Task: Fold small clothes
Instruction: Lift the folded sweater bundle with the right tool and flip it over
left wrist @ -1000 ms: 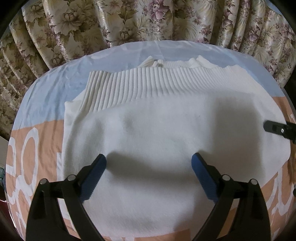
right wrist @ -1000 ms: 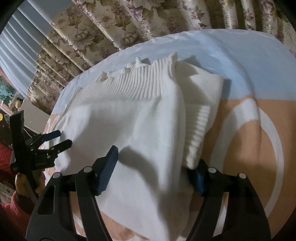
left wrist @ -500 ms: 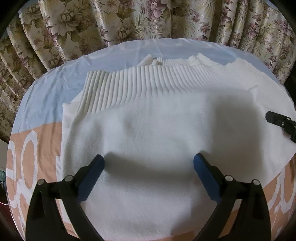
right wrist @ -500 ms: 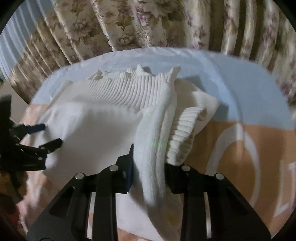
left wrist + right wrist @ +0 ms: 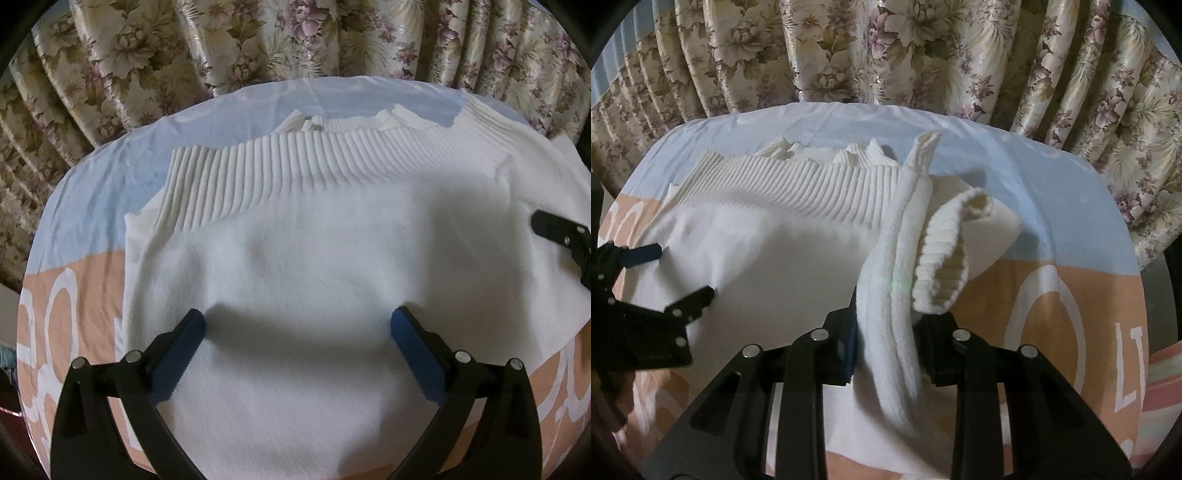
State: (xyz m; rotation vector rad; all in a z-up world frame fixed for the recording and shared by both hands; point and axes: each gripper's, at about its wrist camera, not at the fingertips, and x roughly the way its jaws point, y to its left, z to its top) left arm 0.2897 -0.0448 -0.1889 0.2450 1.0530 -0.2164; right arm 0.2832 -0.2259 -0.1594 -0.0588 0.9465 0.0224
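A white knitted sweater (image 5: 314, 240) lies spread on the bed, its ribbed hem toward the curtain. My left gripper (image 5: 297, 317) hovers over its near middle, jaws opening wide, pads pressing nothing. In the right wrist view my right gripper (image 5: 890, 321) is shut on the sweater's (image 5: 775, 258) bunched right side, lifted into a ridge. A ribbed sleeve cuff (image 5: 942, 266) curls beside that ridge. The left gripper (image 5: 677, 275) shows at the left there. The right gripper's finger (image 5: 554, 229) pokes in at the right edge of the left wrist view.
The bedsheet (image 5: 92, 206) is pale blue at the far end and orange with white letters (image 5: 1071, 314) nearer. A flowered curtain (image 5: 258, 44) hangs close behind the bed's far edge. Bare sheet lies to the sweater's right.
My right gripper closed on the sweater's right edge, gathered it into a raised fold and swung to face the curtain. The left gripper stayed put, its jaws spreading slightly.
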